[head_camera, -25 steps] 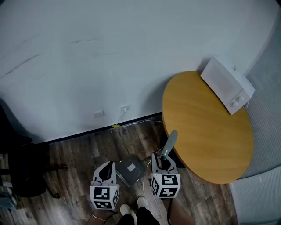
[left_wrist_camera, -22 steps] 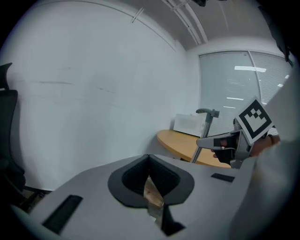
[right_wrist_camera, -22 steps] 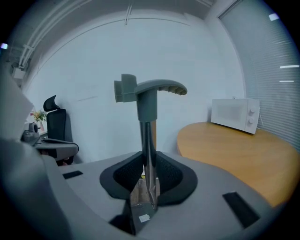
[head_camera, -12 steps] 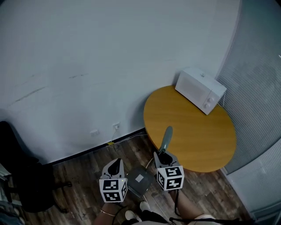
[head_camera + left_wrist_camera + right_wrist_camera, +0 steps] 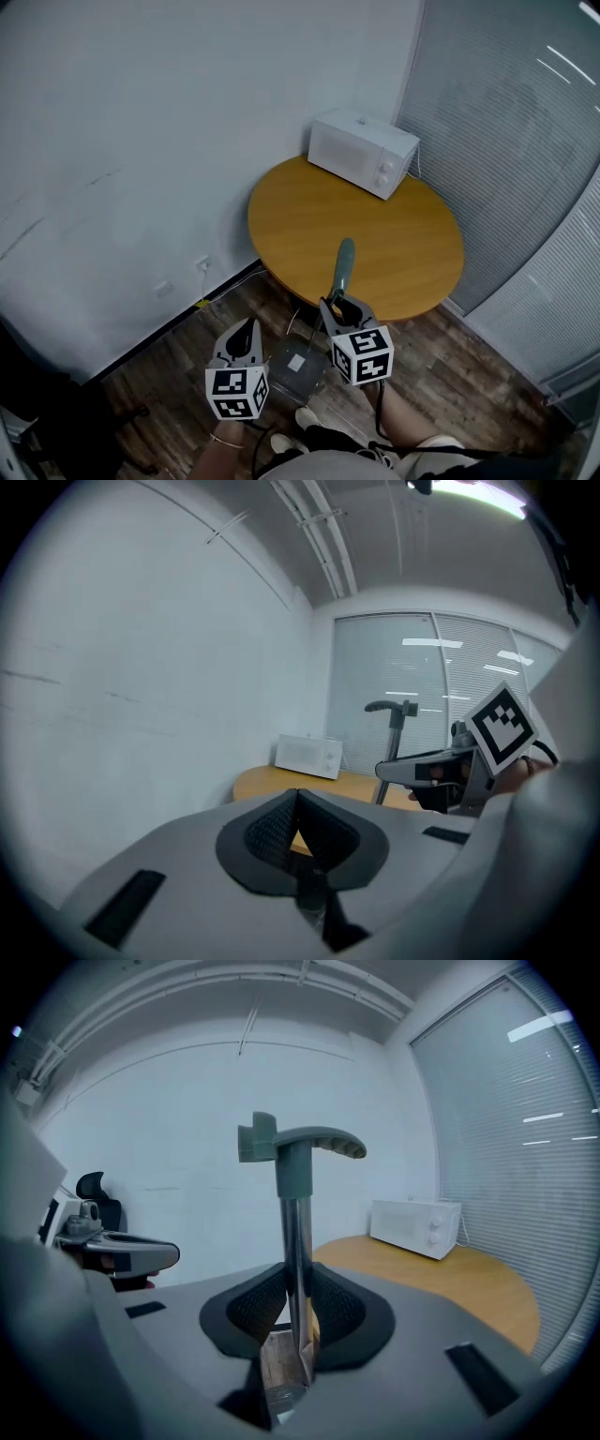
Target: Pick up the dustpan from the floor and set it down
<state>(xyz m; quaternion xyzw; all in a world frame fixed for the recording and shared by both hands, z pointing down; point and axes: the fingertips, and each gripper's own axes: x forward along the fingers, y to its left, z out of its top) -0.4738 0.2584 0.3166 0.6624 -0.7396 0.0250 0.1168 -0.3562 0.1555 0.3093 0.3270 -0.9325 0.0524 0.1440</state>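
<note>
The dustpan hangs upright off the floor: its grey pan (image 5: 298,366) sits low between my two grippers, and its metal pole (image 5: 298,1269) rises to a grey-green handle (image 5: 343,262). My right gripper (image 5: 342,314) is shut on the pole, which the right gripper view shows clamped between the dark pads (image 5: 258,1309) with the curved handle (image 5: 305,1143) above. To the left of the pan, my left gripper (image 5: 246,339) is shut with nothing in it, its pads (image 5: 272,829) meeting at the tip. The left gripper view shows the right gripper (image 5: 441,771) and the handle (image 5: 394,710) at right.
A round wooden table (image 5: 375,234) stands just beyond the dustpan, with a white microwave (image 5: 364,152) at its far edge. Window blinds (image 5: 525,141) fill the right side, a white wall (image 5: 141,141) with sockets the left. A dark chair (image 5: 94,1190) stands by the wall.
Both grippers have risen together, and the dustpan has come up with the right one. The head view has swung right, so the table and microwave now sit nearer the picture's middle.
</note>
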